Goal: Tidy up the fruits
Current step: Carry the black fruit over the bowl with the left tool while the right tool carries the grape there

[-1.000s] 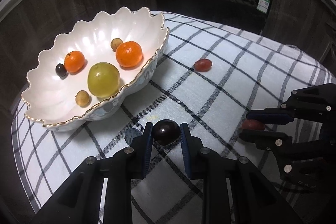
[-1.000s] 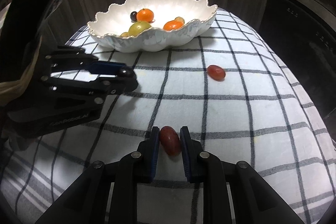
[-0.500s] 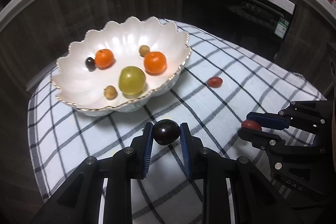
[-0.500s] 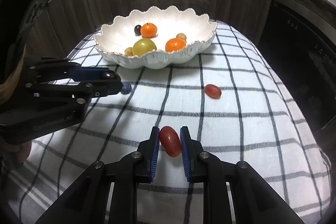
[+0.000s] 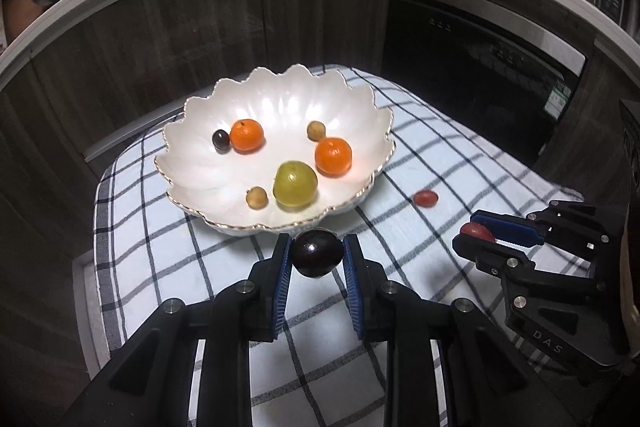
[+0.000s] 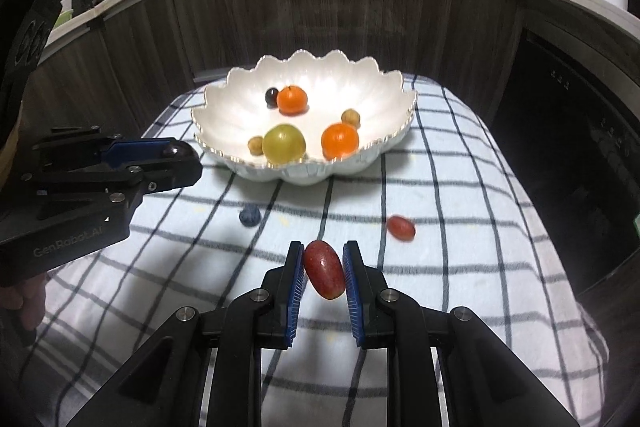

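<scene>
Two tongs pinch fruit: glossy dark plum (image 5: 318, 253), oblong red grape (image 6: 324, 269), probably.

The left gripper (image 5: 318, 254) is up in the air, and its two blue pads pinch a dark grape (image 5: 318, 253). The right gripper (image 6: 323, 269) is up too, squeezing a red grape (image 6: 324, 269) between its pads

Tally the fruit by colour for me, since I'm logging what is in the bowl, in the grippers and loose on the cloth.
Orange: 2, both in the bowl
Green: 1, in the bowl
Tan: 2, in the bowl
Dark purple: 2, one in the bowl, one in the left gripper
Red: 2, one in the right gripper, one on the cloth
Blue: 1, on the cloth
Total: 10
</scene>
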`<move>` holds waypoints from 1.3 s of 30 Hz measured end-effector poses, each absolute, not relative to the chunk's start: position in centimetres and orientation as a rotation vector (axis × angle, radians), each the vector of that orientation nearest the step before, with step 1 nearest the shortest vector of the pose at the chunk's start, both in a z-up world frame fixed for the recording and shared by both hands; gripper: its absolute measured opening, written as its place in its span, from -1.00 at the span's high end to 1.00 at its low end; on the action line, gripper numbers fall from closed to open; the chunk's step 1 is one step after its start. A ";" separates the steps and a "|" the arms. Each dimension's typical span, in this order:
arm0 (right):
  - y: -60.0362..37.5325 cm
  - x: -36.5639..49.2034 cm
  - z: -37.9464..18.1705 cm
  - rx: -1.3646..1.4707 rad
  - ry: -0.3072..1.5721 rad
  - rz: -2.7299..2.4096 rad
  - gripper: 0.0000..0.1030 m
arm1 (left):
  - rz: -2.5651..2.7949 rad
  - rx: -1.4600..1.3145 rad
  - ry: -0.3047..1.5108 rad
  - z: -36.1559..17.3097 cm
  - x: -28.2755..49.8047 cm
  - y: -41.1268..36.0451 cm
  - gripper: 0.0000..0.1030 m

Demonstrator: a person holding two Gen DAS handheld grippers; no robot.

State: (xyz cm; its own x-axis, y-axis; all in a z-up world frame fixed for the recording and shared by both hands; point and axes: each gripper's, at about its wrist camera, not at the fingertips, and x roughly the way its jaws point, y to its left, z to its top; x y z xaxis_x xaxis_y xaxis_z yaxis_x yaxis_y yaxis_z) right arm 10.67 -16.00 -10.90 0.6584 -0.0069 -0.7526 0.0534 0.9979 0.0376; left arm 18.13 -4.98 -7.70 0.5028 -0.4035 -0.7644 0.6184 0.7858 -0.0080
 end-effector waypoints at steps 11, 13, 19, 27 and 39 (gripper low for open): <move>-16.6 13.1 -8.1 0.015 0.801 -0.006 0.58 | -0.575 0.229 0.827 -5.5 20.2 -5.2 0.49; -16.8 13.8 -7.8 0.005 0.804 -0.002 0.58 | -0.563 0.224 0.826 -5.2 20.8 -5.3 0.49; -17.5 16.2 -7.3 -0.009 0.815 0.012 0.58 | -0.535 0.220 0.817 -4.6 22.7 -5.6 0.49; -18.1 19.4 -6.3 -0.010 0.789 0.006 0.58 | -0.494 0.186 0.812 -3.8 25.1 -5.3 0.49; -20.1 23.5 -5.5 0.022 0.773 -0.034 0.58 | -0.425 0.120 0.818 -4.1 27.8 -5.5 0.49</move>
State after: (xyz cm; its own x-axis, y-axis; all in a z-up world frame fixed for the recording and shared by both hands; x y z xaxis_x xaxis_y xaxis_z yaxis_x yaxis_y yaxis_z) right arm 23.45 -20.10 -5.53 0.7154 -0.0222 -0.6984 0.0384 0.9992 0.0075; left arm 27.82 -5.52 -4.08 0.6049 -0.3206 -0.7289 0.4119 0.9094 -0.0581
